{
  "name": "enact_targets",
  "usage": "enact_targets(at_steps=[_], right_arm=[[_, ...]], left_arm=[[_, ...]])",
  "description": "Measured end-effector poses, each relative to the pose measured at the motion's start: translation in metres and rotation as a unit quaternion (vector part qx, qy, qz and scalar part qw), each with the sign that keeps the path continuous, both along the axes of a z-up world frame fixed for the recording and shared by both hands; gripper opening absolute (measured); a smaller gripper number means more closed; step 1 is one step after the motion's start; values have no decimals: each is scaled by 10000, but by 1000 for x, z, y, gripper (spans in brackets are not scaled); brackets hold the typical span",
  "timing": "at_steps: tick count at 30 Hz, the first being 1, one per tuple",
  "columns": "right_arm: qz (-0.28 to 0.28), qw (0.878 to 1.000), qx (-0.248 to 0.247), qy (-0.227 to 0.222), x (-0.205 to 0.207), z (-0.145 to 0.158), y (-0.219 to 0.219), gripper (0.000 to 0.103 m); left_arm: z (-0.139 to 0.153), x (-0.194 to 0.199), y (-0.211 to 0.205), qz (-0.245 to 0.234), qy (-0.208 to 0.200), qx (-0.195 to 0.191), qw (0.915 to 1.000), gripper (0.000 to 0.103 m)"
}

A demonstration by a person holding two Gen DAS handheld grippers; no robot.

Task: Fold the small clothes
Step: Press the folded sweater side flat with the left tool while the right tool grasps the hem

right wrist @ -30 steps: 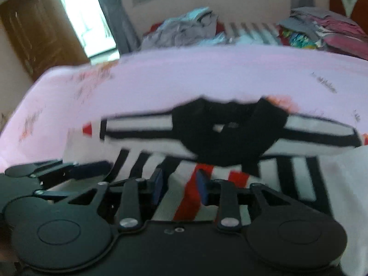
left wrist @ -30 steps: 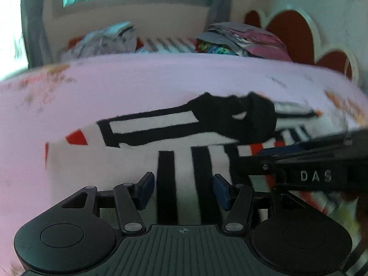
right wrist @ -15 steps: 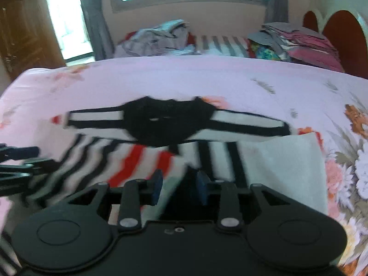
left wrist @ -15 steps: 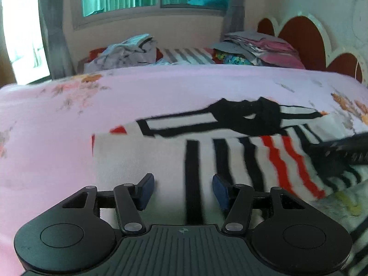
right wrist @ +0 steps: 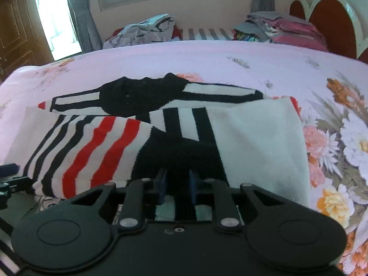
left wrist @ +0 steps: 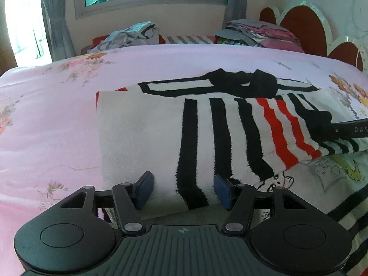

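A small white sweater with black and red stripes [left wrist: 218,133] lies on the pink bed, its black-collared sleeves stretched across the far side. My left gripper [left wrist: 182,189] is open, its blue pads either side of the sweater's near edge. My right gripper [right wrist: 176,185] is shut on a black-cuffed fold of the sweater [right wrist: 174,151], lifted over the striped body; it shows at the right in the left wrist view [left wrist: 322,126].
The pink floral bedspread [left wrist: 50,126] stretches left and beyond. A printed garment [left wrist: 326,172] lies under the sweater's near right. Clothes piles [left wrist: 131,34] and folded stacks [left wrist: 260,32] sit at the far edge by the red headboard [left wrist: 306,30].
My right gripper has moved to the right, carrying the held fold across the sweater. My left gripper has drawn back toward the near edge, still open.
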State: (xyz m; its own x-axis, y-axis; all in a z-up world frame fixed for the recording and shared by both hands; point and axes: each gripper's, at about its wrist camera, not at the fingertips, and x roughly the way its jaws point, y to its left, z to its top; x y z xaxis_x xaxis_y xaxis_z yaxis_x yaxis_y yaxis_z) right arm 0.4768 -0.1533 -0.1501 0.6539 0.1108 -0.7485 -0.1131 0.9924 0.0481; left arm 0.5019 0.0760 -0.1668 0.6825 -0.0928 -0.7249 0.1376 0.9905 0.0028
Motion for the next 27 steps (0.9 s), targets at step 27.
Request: enact_targets(at_steps=[27], right_arm=[[-377,9989,273,74,-7,-4,-8,41]], left_arm=[[-3,-3,2,-203,-106,4,9997,61]])
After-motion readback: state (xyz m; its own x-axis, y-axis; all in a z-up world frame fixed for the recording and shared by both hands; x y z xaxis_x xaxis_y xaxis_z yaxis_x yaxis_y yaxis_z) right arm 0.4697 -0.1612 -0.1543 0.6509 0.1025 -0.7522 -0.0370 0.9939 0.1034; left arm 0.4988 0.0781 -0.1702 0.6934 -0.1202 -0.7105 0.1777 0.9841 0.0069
